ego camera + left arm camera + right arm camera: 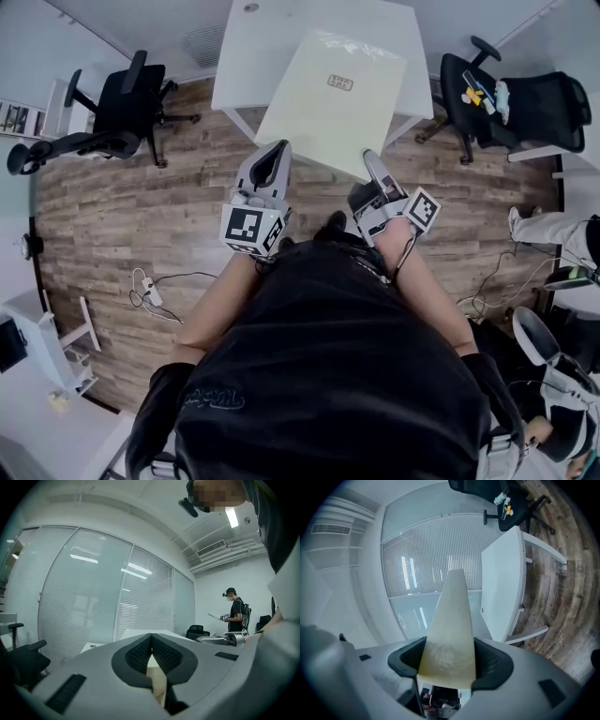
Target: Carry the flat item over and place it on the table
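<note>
The flat item (333, 98) is a pale cream square panel with a small label. It is held tilted in the air over the near edge of the white table (267, 47). My left gripper (275, 152) is shut on its near left edge. In the left gripper view a thin cream strip of the flat item (157, 681) shows between the ribbed pads of that gripper (151, 641). My right gripper (373, 161) is shut on the near right corner. In the right gripper view the flat item (452, 616) fills the gap between the jaws of the right gripper (450, 656), with the table (501, 583) beyond.
Black office chairs stand at the left (122, 103) and at the right (511, 98) of the table. Cables and a power strip (145, 291) lie on the wooden floor. A white desk (37, 347) is at the lower left. Another person (234, 611) stands far off; a leg (553, 225) shows at right.
</note>
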`<action>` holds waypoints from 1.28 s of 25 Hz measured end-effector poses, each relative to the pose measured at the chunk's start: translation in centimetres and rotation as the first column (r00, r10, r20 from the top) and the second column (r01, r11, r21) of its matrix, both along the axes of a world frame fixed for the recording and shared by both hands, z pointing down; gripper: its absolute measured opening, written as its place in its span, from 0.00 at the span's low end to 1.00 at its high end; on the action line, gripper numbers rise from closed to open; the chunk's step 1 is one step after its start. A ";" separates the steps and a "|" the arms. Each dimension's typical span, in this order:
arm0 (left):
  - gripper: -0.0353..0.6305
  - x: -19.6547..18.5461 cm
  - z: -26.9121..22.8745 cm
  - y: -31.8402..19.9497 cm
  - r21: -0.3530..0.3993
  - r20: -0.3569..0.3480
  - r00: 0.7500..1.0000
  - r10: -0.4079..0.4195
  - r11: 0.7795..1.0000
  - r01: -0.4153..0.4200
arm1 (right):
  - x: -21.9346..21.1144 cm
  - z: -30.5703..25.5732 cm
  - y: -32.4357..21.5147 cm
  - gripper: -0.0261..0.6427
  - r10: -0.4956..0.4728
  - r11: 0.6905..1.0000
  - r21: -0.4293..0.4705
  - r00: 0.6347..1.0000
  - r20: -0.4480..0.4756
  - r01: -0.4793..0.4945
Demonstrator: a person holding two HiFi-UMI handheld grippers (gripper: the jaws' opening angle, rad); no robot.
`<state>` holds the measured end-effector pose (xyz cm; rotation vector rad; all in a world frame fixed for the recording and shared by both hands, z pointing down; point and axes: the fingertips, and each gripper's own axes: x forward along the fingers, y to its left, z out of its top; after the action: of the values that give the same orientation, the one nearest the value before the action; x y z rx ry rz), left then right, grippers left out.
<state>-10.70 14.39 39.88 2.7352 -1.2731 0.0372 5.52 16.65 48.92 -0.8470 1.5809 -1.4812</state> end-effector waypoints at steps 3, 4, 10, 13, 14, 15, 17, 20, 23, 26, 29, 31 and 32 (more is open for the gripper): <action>0.07 2.8 -0.1 -1.0 0.004 -0.008 1.000 -0.005 1.000 0.005 | 2.5 0.0 -1.1 0.49 -0.017 1.000 0.008 1.000 -0.015 0.017; 0.08 3.6 -0.1 -1.1 0.003 -0.011 1.000 -0.008 1.000 0.008 | 3.3 0.0 -1.3 0.49 -0.022 1.000 0.009 1.000 -0.020 0.022; 0.07 7.6 1.0 -1.0 -0.025 -0.001 1.000 -0.003 1.000 0.003 | 6.8 0.5 -1.7 0.49 -0.040 0.999 0.000 0.999 -0.016 0.040; 0.07 8.2 1.0 -1.3 -0.020 0.006 1.000 0.007 1.000 -0.006 | 7.1 0.8 -1.5 0.49 -0.041 0.999 -0.002 0.999 -0.010 0.041; 0.07 8.4 0.9 -1.5 -0.016 0.007 1.000 0.009 1.000 -0.009 | 7.1 0.9 -1.5 0.49 -0.040 0.999 -0.002 0.999 -0.011 0.040; 0.07 8.5 0.8 -1.6 -0.014 0.006 1.000 0.011 1.000 -0.011 | 7.1 0.9 -1.6 0.49 -0.038 0.999 -0.003 0.999 -0.013 0.038; 0.08 8.7 0.7 -1.6 -0.016 -0.003 1.000 0.019 1.000 -0.019 | 7.1 1.0 -1.7 0.49 -0.037 0.999 -0.006 0.999 -0.014 0.037; 0.07 9.3 0.9 -1.9 -0.037 -0.028 0.999 0.027 0.999 -0.028 | 7.8 1.3 -1.7 0.49 -0.028 0.999 -0.018 1.000 -0.010 0.028; 0.08 10.4 1.0 -2.7 -0.038 -0.029 0.999 0.037 0.999 -0.038 | 8.8 1.2 -1.9 0.49 -0.012 1.000 -0.017 1.000 -0.004 0.012; 0.07 11.5 0.9 -3.2 -0.034 -0.027 0.998 0.055 0.998 -0.056 | 9.7 1.2 -2.0 0.49 -0.001 1.000 -0.015 1.000 -0.012 0.001; 0.07 12.3 1.1 -3.8 -0.037 -0.025 0.997 0.070 0.997 -0.070 | 10.6 1.4 -2.4 0.49 0.016 1.000 -0.020 1.000 -0.012 -0.017; 0.07 12.0 1.2 -3.7 -0.035 -0.025 0.997 0.075 0.996 -0.076 | 10.2 1.5 -2.3 0.49 0.024 0.999 -0.022 1.000 -0.010 -0.024; 0.08 11.5 1.2 -3.6 -0.034 -0.026 0.997 0.077 0.996 -0.078 | 9.8 1.6 -2.2 0.49 0.025 0.999 -0.022 1.000 -0.012 -0.026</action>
<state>0.84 10.75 41.07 2.7456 -1.1491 0.0323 15.32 14.49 50.48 -0.8869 1.5589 -1.4809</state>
